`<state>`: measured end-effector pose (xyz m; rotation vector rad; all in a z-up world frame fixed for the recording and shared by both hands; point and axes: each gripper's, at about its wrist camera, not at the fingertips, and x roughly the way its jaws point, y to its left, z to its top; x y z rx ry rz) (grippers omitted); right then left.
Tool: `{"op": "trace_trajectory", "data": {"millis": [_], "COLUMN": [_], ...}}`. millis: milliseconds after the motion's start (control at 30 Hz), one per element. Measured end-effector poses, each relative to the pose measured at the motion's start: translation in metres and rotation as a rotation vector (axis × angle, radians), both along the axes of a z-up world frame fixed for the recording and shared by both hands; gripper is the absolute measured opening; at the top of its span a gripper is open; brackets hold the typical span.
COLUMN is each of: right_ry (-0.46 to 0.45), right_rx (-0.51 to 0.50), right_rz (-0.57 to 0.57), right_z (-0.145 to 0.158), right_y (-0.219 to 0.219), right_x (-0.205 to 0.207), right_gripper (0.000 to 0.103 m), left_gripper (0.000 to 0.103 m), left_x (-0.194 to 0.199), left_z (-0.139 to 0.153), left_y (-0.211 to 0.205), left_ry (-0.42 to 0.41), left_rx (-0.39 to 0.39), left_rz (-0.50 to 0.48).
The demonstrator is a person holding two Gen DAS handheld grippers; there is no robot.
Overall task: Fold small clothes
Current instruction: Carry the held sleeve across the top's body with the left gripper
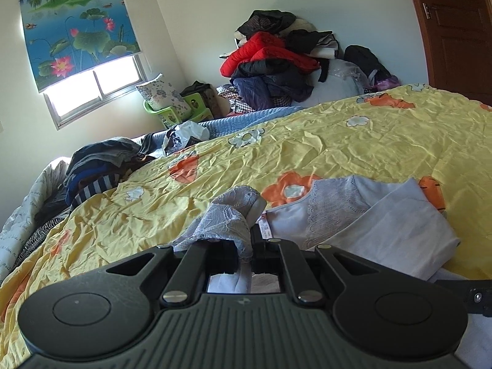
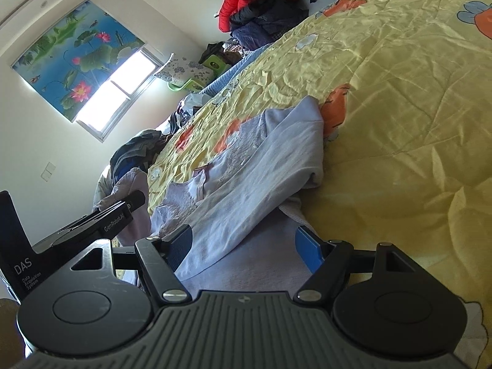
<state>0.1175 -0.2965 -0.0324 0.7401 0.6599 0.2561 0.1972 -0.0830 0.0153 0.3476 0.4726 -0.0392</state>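
Observation:
A pale lavender small garment (image 1: 384, 215) with lace panels lies on the yellow flowered quilt (image 1: 338, 141). My left gripper (image 1: 243, 240) is shut on a lace edge of the garment (image 1: 230, 215), which bunches up over the fingers. In the right wrist view the garment (image 2: 261, 169) stretches away from me, one sleeve folded over its body. My right gripper (image 2: 246, 243) is open, its blue pads (image 2: 309, 250) spread on either side of the garment's near edge. The left gripper (image 2: 123, 212) also shows at the left of the right wrist view, holding cloth.
A heap of dark and striped clothes (image 1: 98, 166) lies at the quilt's far left edge. A pile of coats, one red (image 1: 267, 52), stands against the back wall. A green stool with a pillow (image 1: 172, 104) is under the window. A brown door (image 1: 455, 30) is at right.

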Motion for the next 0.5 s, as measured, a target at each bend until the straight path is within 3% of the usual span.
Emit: {"op": "trace_trajectory", "data": {"millis": [500], "right_ry": [0.012], "right_rx": [0.016], "right_rz": [-0.069], "right_z": [-0.009], "right_y": [-0.028], "right_x": [-0.008], "right_gripper": [0.074], "left_gripper": [0.008], "left_x": [0.006], "left_z": [-0.008], "left_y": [-0.045], "left_ry": [0.024], "left_rx": [0.025], "left_rz": [-0.069]}}
